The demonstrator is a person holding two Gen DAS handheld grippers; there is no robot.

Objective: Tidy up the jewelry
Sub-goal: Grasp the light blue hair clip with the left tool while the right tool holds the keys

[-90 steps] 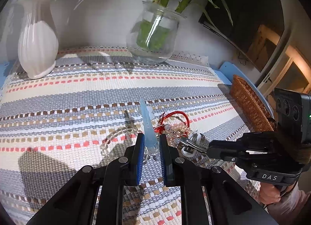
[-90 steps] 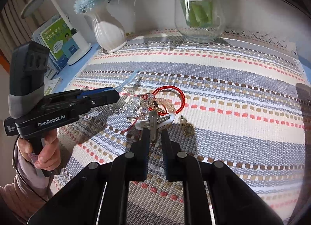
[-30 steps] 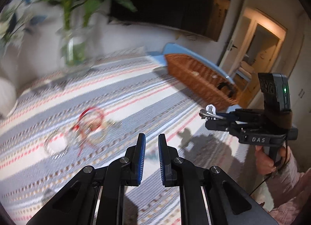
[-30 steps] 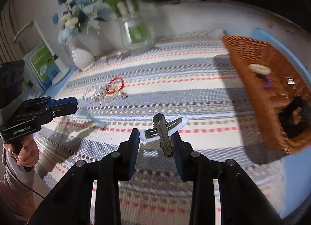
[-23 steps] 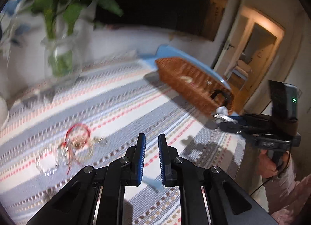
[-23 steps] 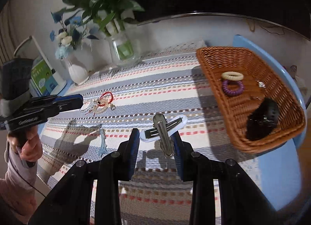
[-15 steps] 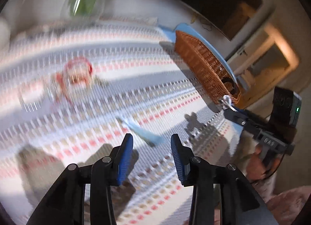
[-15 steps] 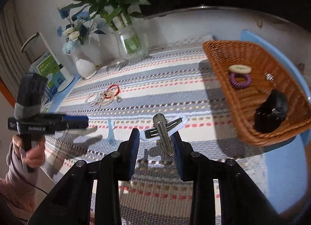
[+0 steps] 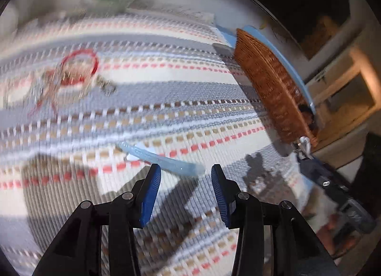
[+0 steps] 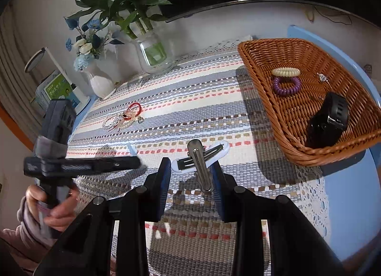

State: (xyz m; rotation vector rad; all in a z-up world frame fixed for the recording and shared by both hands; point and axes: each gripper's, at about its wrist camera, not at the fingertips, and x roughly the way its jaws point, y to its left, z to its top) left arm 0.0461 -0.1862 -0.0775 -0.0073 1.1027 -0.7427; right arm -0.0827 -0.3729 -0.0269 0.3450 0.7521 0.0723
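A light blue hair clip (image 9: 162, 159) lies flat on the striped mat (image 9: 166, 80). My left gripper (image 9: 185, 173) hovers just above its near end, jaws opening, and the pads do not touch it. In the right wrist view the left gripper (image 10: 135, 163) hides most of that blue clip (image 10: 132, 148). My right gripper (image 10: 191, 168) is shut on a white hair clip with a metal clasp (image 10: 202, 157), held above the mat left of the wicker basket (image 10: 297, 152). A tangle of bracelets with a red cord (image 10: 123, 116) rests further back on the mat.
The basket holds a cream hair tie (image 10: 285, 71), a purple spiral tie (image 10: 286, 85), a small pendant (image 10: 322, 77) and a black watch (image 10: 327, 118). A glass vase with plants (image 10: 152, 57) and a white flower vase (image 10: 101, 83) stand at the mat's back edge.
The blue clip left my left gripper and landed on the mat; that gripper then opened and sank toward it. My right gripper carried the white clip over toward the basket.
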